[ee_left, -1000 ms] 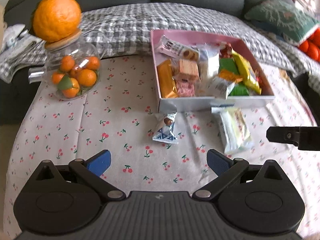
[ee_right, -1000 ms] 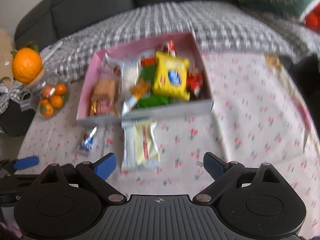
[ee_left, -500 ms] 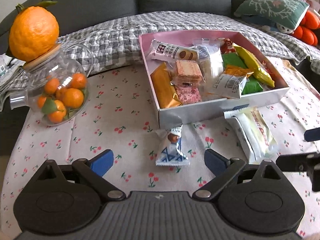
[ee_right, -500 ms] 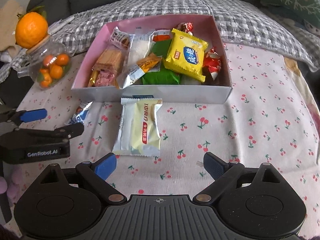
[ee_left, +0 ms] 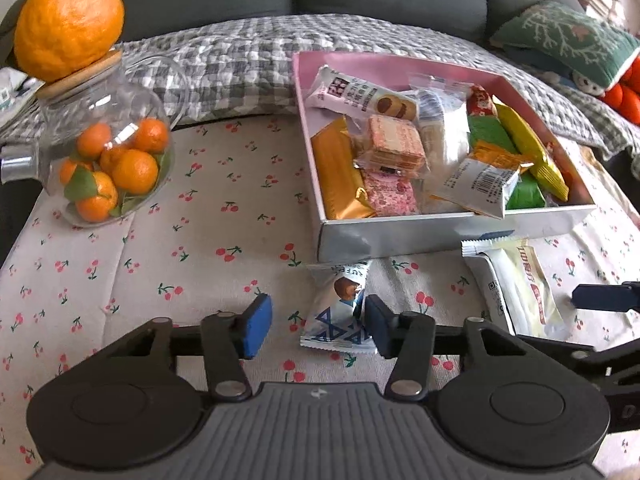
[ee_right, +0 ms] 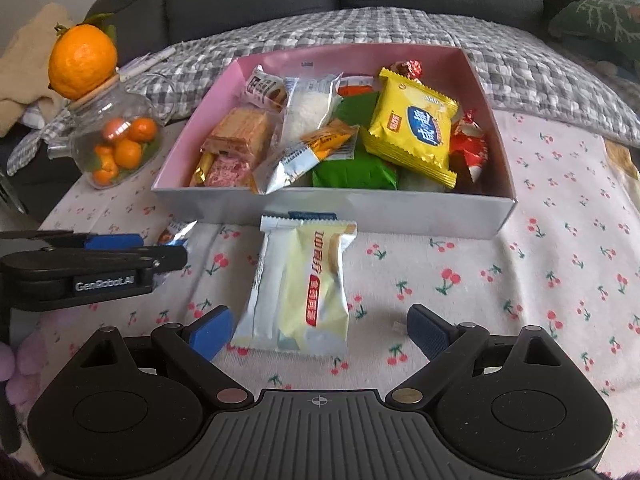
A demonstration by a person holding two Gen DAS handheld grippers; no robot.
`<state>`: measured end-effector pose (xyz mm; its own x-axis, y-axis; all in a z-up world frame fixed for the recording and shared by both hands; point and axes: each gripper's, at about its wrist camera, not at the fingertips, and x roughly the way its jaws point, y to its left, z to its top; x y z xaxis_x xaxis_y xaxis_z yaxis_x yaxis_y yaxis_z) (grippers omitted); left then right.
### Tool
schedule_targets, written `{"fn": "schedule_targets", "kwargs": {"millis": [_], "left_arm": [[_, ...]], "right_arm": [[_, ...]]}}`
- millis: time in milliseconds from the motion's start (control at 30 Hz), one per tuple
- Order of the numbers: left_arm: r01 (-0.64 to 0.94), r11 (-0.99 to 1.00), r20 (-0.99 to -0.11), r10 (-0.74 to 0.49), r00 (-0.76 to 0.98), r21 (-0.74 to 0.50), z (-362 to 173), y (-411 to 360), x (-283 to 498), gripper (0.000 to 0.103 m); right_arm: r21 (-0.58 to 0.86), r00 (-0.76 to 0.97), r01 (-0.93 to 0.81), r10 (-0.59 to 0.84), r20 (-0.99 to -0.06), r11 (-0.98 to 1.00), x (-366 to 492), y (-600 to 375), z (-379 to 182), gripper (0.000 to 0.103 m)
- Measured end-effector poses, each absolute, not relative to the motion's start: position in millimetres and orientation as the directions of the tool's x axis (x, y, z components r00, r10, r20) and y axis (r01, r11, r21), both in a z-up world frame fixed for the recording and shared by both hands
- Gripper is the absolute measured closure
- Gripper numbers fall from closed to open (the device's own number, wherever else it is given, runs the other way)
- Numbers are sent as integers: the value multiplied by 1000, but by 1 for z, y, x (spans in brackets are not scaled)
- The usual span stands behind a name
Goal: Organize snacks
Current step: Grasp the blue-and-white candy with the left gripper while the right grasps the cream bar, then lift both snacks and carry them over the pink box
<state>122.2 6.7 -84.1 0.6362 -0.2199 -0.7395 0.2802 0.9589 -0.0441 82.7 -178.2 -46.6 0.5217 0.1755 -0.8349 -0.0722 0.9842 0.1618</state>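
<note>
step: L gripper closing round blue-white snack packet, no squeeze yet | R gripper wide open at cream wafer pack | next: pinch, lift to pink box

The widest open stretch of the cherry-print surface lies between the glass jar of oranges on the left and the pink box on the right. The box's front wall blocks the way ahead, with 2 wrappers lying against it: a small blue-and-white packet and a pale yellow packet. Right of the yellow packet the cloth is bare out to the edge. The box itself is crowded with snacks; behind it a checked blanket rises
</note>
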Motion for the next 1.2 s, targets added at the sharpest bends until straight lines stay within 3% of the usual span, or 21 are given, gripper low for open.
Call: {"fn": "schedule_targets", "kwargs": {"millis": [100, 567, 633, 800, 967, 1200], "left_arm": [[282, 958, -739, -229, 634, -54, -83, 7, 121, 73], [226, 970, -762, -214, 611, -90, -78, 13, 121, 75], [228, 970, -769, -210, 604, -85, -77, 13, 119, 76], [228, 970, -779, -208, 591, -86, -75, 14, 116, 78], [231, 968, -779, -216, 588, -93, -72, 13, 112, 78], [245, 964, -781, -233, 580, -106, -69, 12, 108, 80]], "right_arm": [[161, 534, -67, 171, -828, 985, 86, -173, -49, 7], [27, 548, -119, 88, -832, 993, 98, -142, -55, 10], [9, 554, -138, 85, -828, 990, 97, -139, -53, 14], [5, 549, -140, 82, -832, 990, 96, -136, -51, 46], [10, 537, -132, 80, -840, 991, 96, -136, -48, 52], [22, 488, -95, 66, -870, 995, 96, -141, -42, 53]]}}
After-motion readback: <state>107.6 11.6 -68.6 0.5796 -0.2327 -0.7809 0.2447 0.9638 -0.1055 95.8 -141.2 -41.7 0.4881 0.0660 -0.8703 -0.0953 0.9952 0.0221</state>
